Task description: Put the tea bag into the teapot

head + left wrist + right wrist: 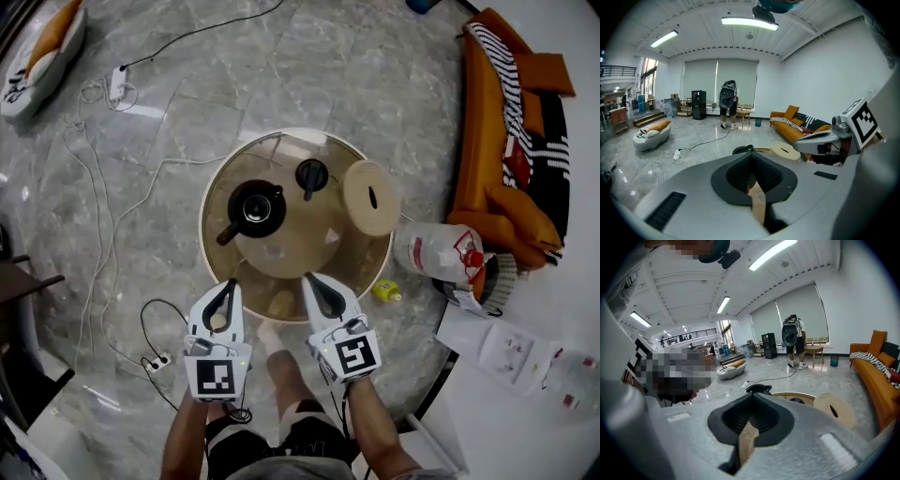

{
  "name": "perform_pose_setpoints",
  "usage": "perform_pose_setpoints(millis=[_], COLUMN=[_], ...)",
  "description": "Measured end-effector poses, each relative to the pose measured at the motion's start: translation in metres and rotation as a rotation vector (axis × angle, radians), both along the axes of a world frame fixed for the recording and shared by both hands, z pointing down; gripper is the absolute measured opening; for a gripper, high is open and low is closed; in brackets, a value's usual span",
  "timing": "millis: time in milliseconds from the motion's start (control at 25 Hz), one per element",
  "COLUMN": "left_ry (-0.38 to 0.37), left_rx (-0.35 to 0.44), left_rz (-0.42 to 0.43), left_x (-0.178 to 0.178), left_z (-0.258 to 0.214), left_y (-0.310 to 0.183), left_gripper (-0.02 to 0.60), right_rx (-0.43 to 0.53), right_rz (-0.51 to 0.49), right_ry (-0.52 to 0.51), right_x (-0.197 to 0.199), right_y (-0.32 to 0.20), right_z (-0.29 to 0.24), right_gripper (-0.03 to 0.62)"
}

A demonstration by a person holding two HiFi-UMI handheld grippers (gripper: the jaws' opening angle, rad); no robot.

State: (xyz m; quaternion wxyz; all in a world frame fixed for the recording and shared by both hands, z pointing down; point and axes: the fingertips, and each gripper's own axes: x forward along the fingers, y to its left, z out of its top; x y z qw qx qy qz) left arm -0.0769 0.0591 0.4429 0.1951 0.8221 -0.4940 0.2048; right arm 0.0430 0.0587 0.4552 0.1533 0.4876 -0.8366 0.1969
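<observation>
A black teapot (255, 208) stands open on the round table (281, 142), left of centre. Its black lid (311, 174) lies apart to the right, beside a round wooden disc (371, 197). A small pale patch (274, 251) near the table's front may be the tea bag; I cannot tell. My left gripper (231, 283) and right gripper (309, 278) hover side by side at the table's near edge, both shut and empty. In the left gripper view my left gripper (750, 154) points at the teapot (743, 150). In the right gripper view my right gripper (751, 394) faces the teapot (758, 389) and disc (834, 409).
An orange sofa (506, 141) stands at the right, with a plastic bag (441, 251) and a yellow object (384, 291) on the floor by the table. Cables and a power strip (117, 84) run across the floor at left. A person (727, 104) stands far off.
</observation>
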Motion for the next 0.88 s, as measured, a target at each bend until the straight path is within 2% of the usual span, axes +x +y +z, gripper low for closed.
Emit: perform_pose_setpoints(millis=[400,880], left_ry=[0.010,0.016], left_rx=[-0.067,-0.114], left_rz=[0.001,-0.029], left_x=[0.001,-0.003], left_z=[0.088,0.144], left_y=[0.003,-0.002], left_gripper=[0.015,0.015], right_rx=[-0.034,-0.135], right_rz=[0.006,-0.014], right_ry=[0.025,0.051], right_x=[0.001,-0.008], right_y=[-0.007,-0.006], right_z=[0.088,0.180], right_gripper=[0.000,0.000])
